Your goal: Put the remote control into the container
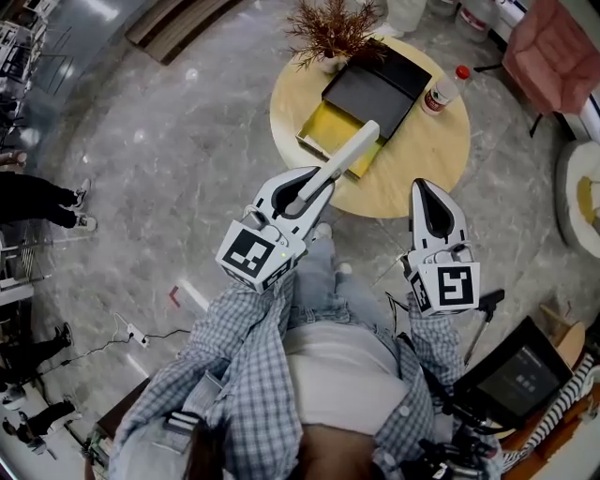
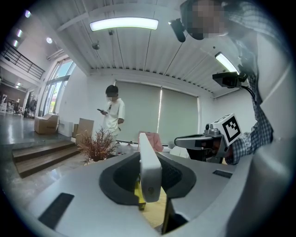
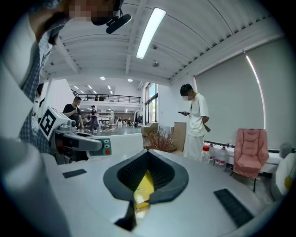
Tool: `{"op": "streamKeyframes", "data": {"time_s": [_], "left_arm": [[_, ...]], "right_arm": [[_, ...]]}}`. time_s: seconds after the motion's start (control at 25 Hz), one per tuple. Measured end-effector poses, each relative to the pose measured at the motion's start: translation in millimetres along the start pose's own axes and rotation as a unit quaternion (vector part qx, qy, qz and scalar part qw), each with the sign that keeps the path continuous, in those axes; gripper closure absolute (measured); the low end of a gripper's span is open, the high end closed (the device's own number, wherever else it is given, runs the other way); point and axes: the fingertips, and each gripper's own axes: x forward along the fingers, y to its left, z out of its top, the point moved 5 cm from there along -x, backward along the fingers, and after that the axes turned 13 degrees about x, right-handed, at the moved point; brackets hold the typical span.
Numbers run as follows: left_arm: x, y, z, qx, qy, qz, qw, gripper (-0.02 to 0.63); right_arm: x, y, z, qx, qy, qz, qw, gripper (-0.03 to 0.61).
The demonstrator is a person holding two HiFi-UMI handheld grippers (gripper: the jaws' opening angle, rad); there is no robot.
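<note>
Long ceiling strips point(image 2: 124, 24) light the room brightly and evenly, and daylight from the windows point(image 2: 58, 88) adds to it. The polished floor point(image 1: 178, 122) throws back pale spots of glare. Both gripper views bend hard toward dark round edges, and the remote control point(image 2: 149, 171), close to the lens, looks soft.

Remote point(image 1: 342, 159) is white; left gripper point(image 1: 314, 183) & right gripper point(image 1: 428, 187) are white w/ black inner pads, each w/ a black-&-white square-marker cube. At 12 o'clock, the box point(image 1: 336, 129) is yellow inside w/ a black lid, on a pale-wood table point(image 1: 431, 150); the dried plant point(image 1: 328, 28) is rust-brown, and the bottle point(image 1: 442, 91) at 1 o'clock has a red cap. Shirt point(image 1: 244, 375) is blue-&-white check, floor point(image 1: 187, 122) grey marbled, chair point(image 1: 553, 47) at 2 o'clock pink.
</note>
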Motion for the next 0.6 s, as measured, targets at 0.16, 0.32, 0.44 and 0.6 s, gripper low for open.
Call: {"op": "streamKeyframes", "data": {"time_s": [0.16,0.32,0.44,0.6], "left_arm": [[4.6,23.7,-6.3,-0.006,0.002,-0.002,1.0000,0.519],[7.4,42.5,-11.9,-0.009,0.000,-0.008,0.9999,0.518],[6.5,53.2,-15.8,-0.012,-0.001,-0.013,0.9998,0.518],[3.6,64.7,-21.1,-0.025,-0.005,-0.017,0.9995,0.519]], "right_arm": [[25.0,2.0,2.5,-0.002,0.004,0.000,1.000,0.572],[44.0,7.2,3.6,-0.004,0.008,-0.003,1.000,0.572],[56.2,10.5,4.2,-0.006,0.012,-0.007,1.000,0.572],[69.4,17.8,5.6,-0.011,0.018,-0.009,1.000,0.572]]}}
